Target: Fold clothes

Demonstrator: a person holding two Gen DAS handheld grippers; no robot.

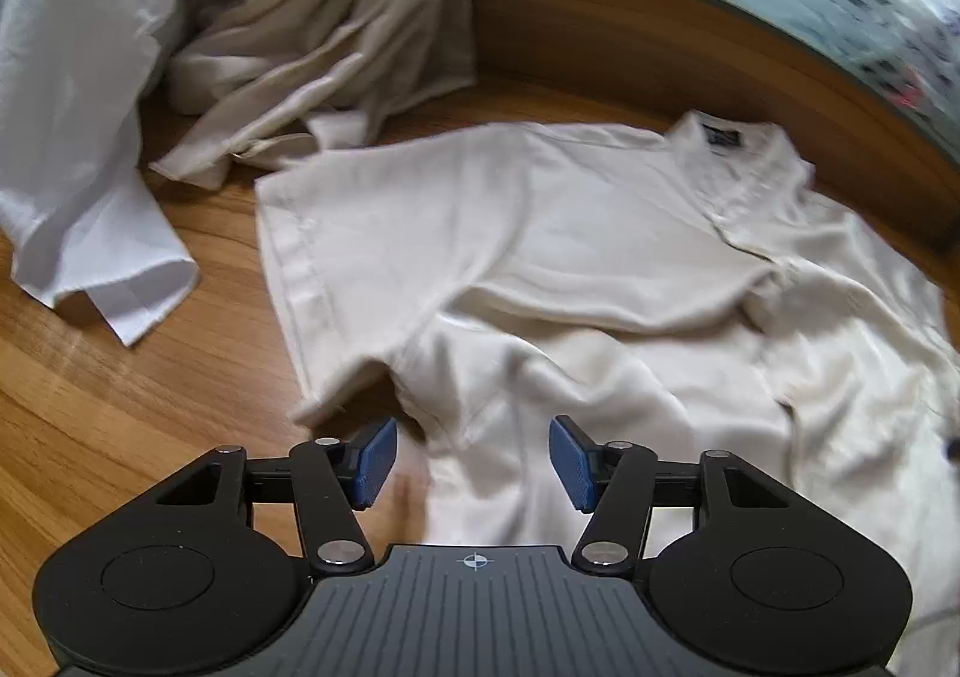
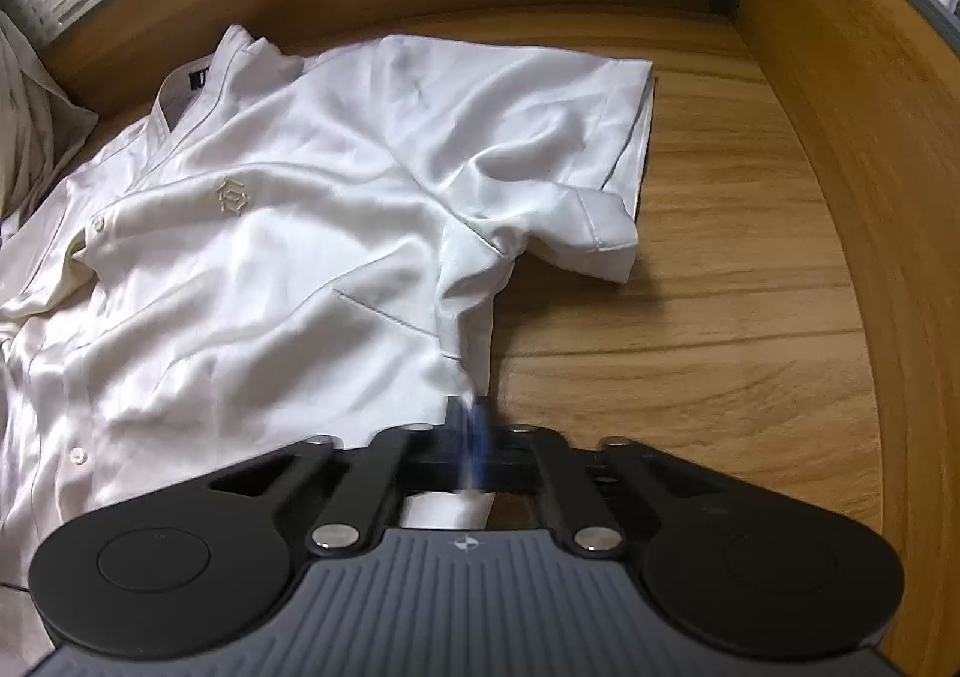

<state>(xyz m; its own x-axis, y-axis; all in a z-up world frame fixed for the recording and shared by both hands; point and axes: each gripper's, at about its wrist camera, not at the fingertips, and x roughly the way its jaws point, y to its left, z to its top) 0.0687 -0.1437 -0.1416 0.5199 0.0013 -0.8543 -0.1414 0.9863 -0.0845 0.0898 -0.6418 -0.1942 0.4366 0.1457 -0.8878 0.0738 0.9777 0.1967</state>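
A cream short-sleeved button shirt [image 1: 540, 257] lies spread face up on the wooden table, collar toward the far wall. My left gripper [image 1: 473, 458] is open, its blue pads on either side of the shirt's side edge just below the left sleeve [image 1: 336, 269]. In the right wrist view the same shirt [image 2: 252, 257] shows its chest logo [image 2: 229, 195] and right sleeve [image 2: 540, 149]. My right gripper [image 2: 471, 437] is shut on the shirt's side seam below that sleeve; the pads are blurred.
A pile of beige clothes [image 1: 312, 17] and a white garment [image 1: 72, 107] lie at the far left. A wooden wall [image 1: 660, 35] runs behind and, in the right wrist view, along the right side [image 2: 840, 137]. The bare table [image 2: 690, 317] shows to the right.
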